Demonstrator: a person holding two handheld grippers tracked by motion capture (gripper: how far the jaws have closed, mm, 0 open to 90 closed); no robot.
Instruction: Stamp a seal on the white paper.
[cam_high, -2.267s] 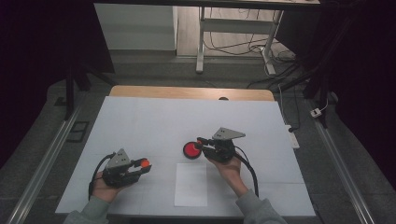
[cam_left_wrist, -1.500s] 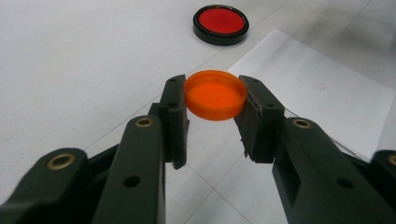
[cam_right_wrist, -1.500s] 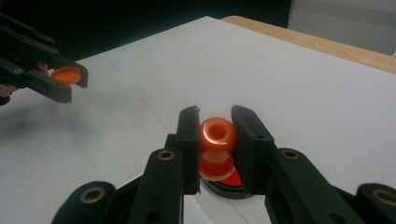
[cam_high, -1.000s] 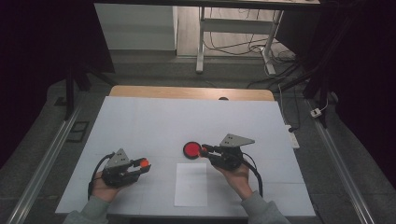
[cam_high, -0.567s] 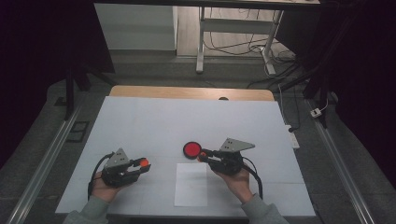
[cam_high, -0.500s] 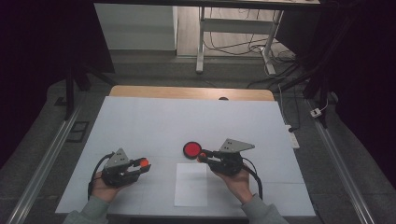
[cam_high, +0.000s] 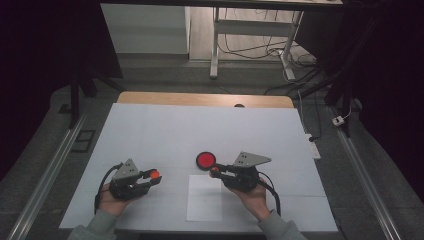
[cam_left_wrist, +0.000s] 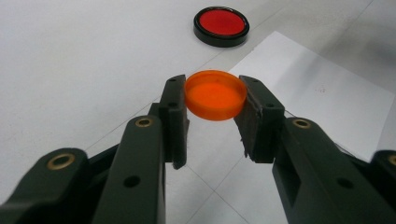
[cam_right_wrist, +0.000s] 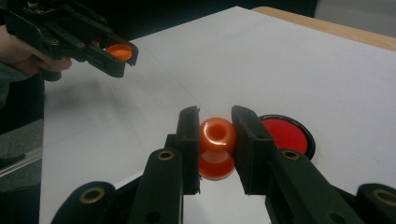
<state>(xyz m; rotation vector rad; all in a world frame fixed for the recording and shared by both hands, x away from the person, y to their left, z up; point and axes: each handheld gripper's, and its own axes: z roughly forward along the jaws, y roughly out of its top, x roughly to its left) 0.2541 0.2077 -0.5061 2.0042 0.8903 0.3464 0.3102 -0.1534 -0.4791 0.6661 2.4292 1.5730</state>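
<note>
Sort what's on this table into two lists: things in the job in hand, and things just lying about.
In the job:
- shallow orange plastic cap, clamped in the left gripper
- small orange spool-shaped plastic piece, clamped in the right gripper

Lying about:
- round red disc with black rim
- white paper sheet

i count two black two-jaw grippers, one in each of my hands: my left gripper (cam_high: 150, 176) and my right gripper (cam_high: 216, 171). there are two hands of mine, the left hand (cam_high: 111, 203) and the right hand (cam_high: 254, 197). of small orange plastic pieces i count two: one shallow round orange plastic cap (cam_left_wrist: 215, 94) and one rounded orange plastic spool-shaped piece with a hole in its top (cam_right_wrist: 217, 147). there is one flat round red disc with a black rim (cam_high: 205, 160), one white rectangular sheet of paper (cam_high: 205, 205), and one white-topped table (cam_high: 165, 130).
</note>
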